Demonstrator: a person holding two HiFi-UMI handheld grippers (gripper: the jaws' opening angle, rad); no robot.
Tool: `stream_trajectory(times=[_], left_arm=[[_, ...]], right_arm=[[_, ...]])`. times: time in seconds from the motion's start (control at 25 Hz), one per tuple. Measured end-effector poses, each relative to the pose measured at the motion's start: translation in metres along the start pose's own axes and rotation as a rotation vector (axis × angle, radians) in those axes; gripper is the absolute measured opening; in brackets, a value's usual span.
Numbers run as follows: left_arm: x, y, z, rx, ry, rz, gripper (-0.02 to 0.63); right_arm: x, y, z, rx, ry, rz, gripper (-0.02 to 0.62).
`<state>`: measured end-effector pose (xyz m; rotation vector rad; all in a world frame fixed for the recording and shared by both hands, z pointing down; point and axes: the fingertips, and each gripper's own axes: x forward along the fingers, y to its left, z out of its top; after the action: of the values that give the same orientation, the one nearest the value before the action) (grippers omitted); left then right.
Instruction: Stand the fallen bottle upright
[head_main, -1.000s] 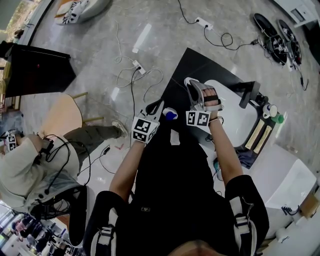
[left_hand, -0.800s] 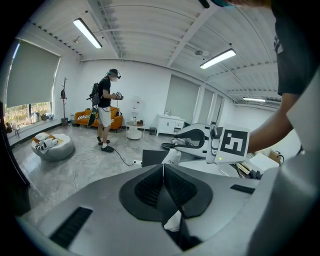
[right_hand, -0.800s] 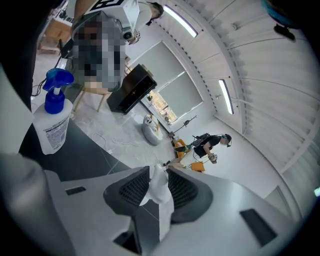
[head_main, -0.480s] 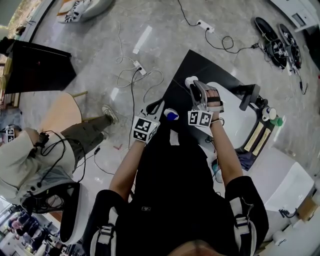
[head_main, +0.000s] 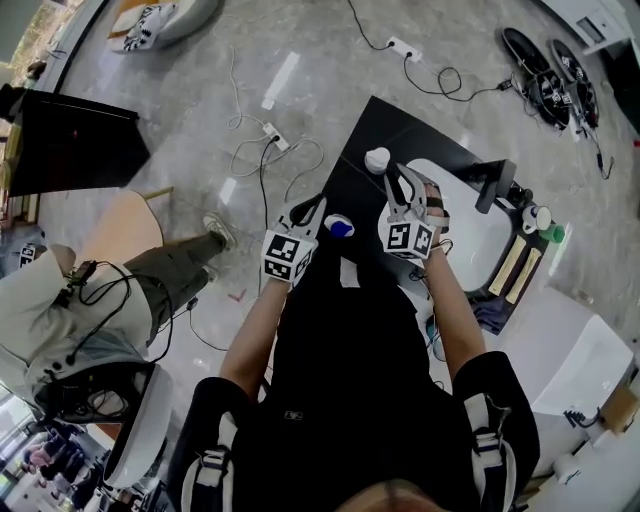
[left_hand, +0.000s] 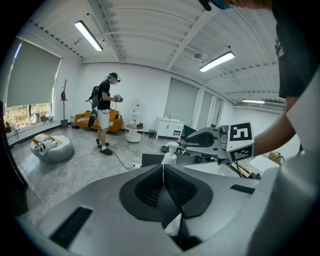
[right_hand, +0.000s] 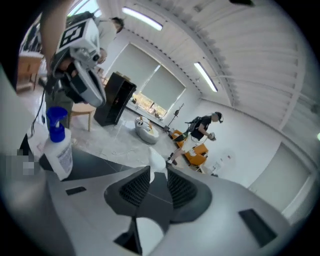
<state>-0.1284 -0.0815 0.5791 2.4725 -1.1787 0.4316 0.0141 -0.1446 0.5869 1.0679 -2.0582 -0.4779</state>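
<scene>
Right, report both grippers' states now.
Left gripper: closed, empty.
Right gripper: open, fingers just closing a little; white bottle stands at their tips, ungripped.

Probably a lab: power strip (head_main: 273, 134) on floor (head_main: 200, 90).

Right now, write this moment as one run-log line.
white spray bottle: upright on black table | right gripper: open, jaws just closing slightly, bottle between tips | left gripper: shut, empty

white bottle (head_main: 377, 159) before right gripper (head_main: 395, 178), blue-capped bottle (head_main: 340, 227) beside; table (head_main: 385, 125) bare beyond
</scene>
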Motion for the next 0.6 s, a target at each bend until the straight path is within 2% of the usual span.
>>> stream_trajectory(times=[0.12, 0.2, 0.32, 0.44, 0.6], left_arm=[[0.002, -0.004, 0.007, 0.001, -0.018, -0.011, 0.017], [0.001, -0.006, 0.01, 0.004, -0.025, -0.006, 0.017], [-0.002, -0.008, 0.012, 0.01, -0.035, 0.017, 0.017], [-0.006, -0.009, 0.013, 0.017, -0.041, 0.042, 0.017], [-0.014, -0.012, 0.011, 0.019, -0.049, 0.08, 0.017]], right_arm=[[-0.014, -0.001, -0.017, 0.226, 0.02, 0.076, 0.122], [-0.024, 0.002, -0.03, 0.336, 0.03, 0.117, 0.093], [-0.041, 0.005, -0.047, 0.413, 0.047, 0.144, 0.064], [-0.057, 0.006, -0.054, 0.482, 0.054, 0.174, 0.061], [-0.075, 0.016, -0.055, 0.577, 0.032, 0.255, 0.061]])
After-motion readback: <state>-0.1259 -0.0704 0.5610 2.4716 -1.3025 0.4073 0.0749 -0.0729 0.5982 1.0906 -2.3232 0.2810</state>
